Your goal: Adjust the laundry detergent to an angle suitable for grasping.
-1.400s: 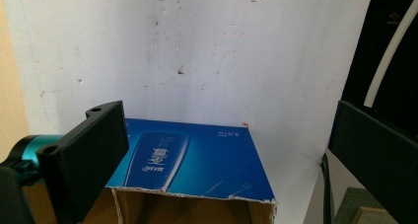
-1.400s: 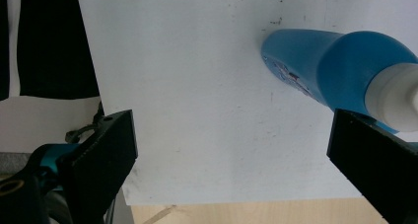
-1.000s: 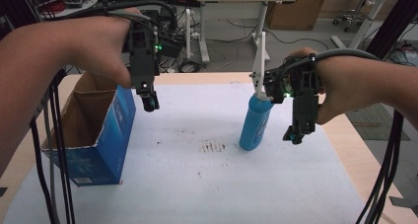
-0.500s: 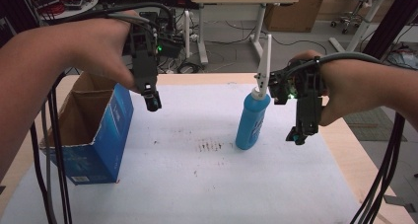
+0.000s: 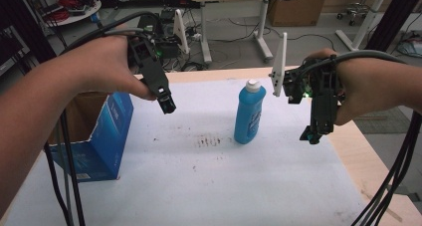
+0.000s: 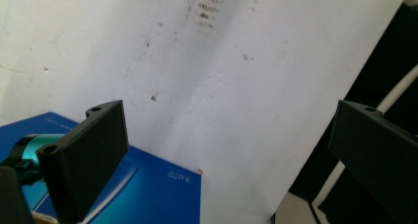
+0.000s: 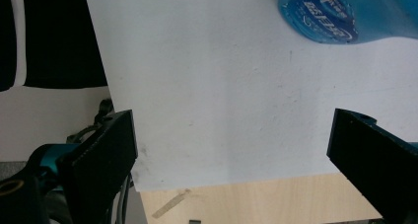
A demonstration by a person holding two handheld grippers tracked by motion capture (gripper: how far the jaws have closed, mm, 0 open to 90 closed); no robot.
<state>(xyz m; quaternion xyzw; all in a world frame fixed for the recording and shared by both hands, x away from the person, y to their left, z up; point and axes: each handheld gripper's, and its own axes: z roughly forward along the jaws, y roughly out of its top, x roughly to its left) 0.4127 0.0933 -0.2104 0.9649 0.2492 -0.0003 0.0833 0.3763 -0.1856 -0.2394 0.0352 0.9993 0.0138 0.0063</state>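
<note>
A blue bottle (image 5: 248, 115) with a white cap stands upright on the white sheet (image 5: 209, 181) near the table's middle; its labelled side (image 7: 325, 17) appears at the top of the right gripper view. My right gripper (image 5: 312, 134) hangs open to the right of the bottle, apart from it, jaws pointing down. My left gripper (image 5: 167, 105) is open above the sheet, just right of an open blue cardboard box (image 5: 97, 131). The box's blue wall (image 6: 143, 189) lies under the left jaws. Nothing sits between either pair of jaws.
The wooden table edge (image 5: 370, 171) runs along the right, past the sheet. Dark smudges (image 5: 209, 141) mark the sheet left of the bottle. Cables (image 5: 398, 166) trail from both grippers. Desks and chair legs stand on the floor behind the table.
The bottle has gone from leaning by the right gripper to standing upright by itself. The right gripper has drawn away to the right. The left gripper has barely moved.
</note>
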